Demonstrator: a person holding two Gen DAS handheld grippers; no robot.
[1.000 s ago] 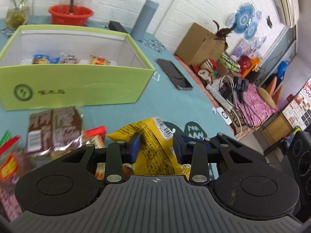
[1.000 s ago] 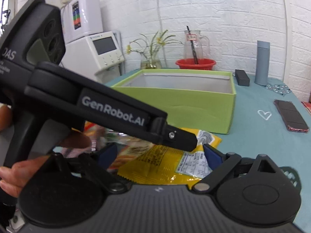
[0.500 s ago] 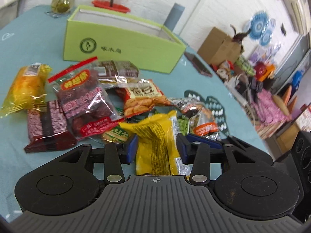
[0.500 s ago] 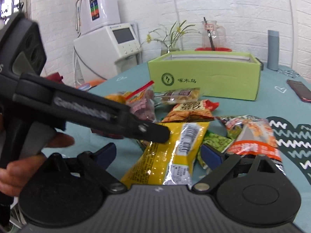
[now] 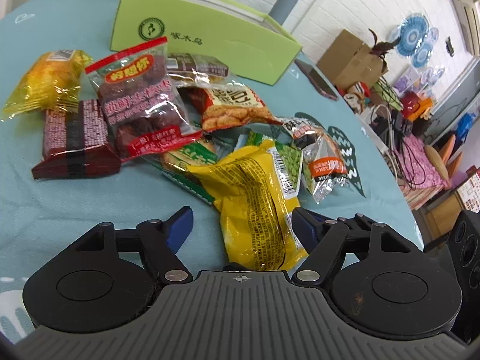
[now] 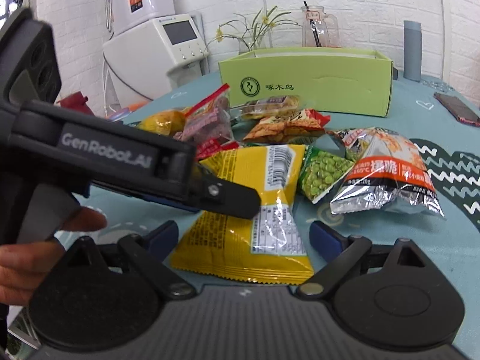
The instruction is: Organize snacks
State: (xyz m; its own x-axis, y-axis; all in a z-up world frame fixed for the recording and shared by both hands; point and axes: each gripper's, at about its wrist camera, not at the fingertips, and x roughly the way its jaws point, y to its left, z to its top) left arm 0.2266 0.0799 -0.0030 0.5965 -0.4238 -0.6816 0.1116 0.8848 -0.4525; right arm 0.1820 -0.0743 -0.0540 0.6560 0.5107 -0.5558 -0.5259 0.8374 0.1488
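Note:
A yellow snack packet [image 5: 255, 207] lies on the teal table between the open fingers of my left gripper [image 5: 243, 225], touching neither clearly. It also shows in the right wrist view [image 6: 249, 210], between the open fingers of my right gripper [image 6: 243, 234]. The left gripper's body [image 6: 120, 165] crosses that view over the packet. Behind lies a heap of snacks: a red-labelled packet [image 5: 141, 99], a dark red bar [image 5: 72, 141], a green pea packet [image 6: 324, 174], a silver and orange packet [image 6: 387, 174]. The green box [image 5: 204, 42] stands beyond the heap.
A phone [image 6: 459, 111] lies at the right of the table. A grey bottle [image 6: 412, 51], a glass jug [image 6: 318, 30] and a vase of flowers [image 6: 255, 36] stand behind the box. A white appliance [image 6: 156, 48] stands at the left.
My left gripper was shut on the yellow packet near the box; it has drawn back from the box, lowered to the table and opened. The packet now lies loose by the heap.

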